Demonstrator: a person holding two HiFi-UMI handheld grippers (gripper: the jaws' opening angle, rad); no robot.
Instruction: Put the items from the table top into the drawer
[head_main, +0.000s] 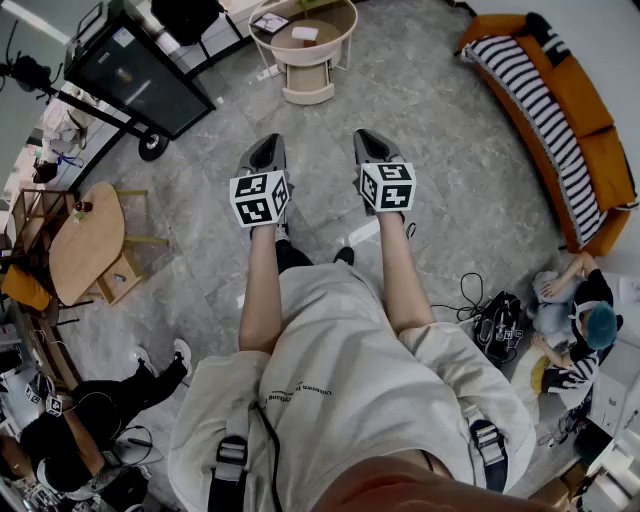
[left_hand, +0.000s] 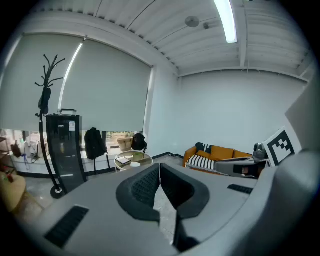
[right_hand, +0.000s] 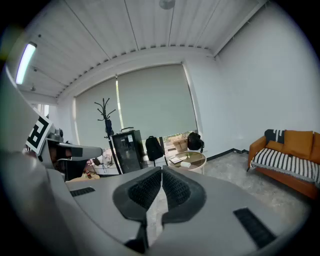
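Observation:
A round beige side table (head_main: 303, 45) stands far ahead on the grey floor, with a flat book (head_main: 271, 21) and a small white item (head_main: 304, 33) on its top. It also shows in the left gripper view as the table (left_hand: 131, 161), and in the right gripper view as the table (right_hand: 190, 161). No drawer can be made out. My left gripper (head_main: 265, 152) and right gripper (head_main: 372, 146) are held out side by side at arm's length, well short of the table. Both are shut with nothing between the jaws: left gripper (left_hand: 160, 166), right gripper (right_hand: 161, 171).
An orange sofa (head_main: 590, 130) with a striped blanket runs along the right. A black wheeled cabinet (head_main: 135, 75) stands at the upper left, a wooden table (head_main: 85, 240) at the left. People sit on the floor at the right (head_main: 575, 320) and lower left (head_main: 90, 410). A coat rack (left_hand: 47, 95) stands by the blinds.

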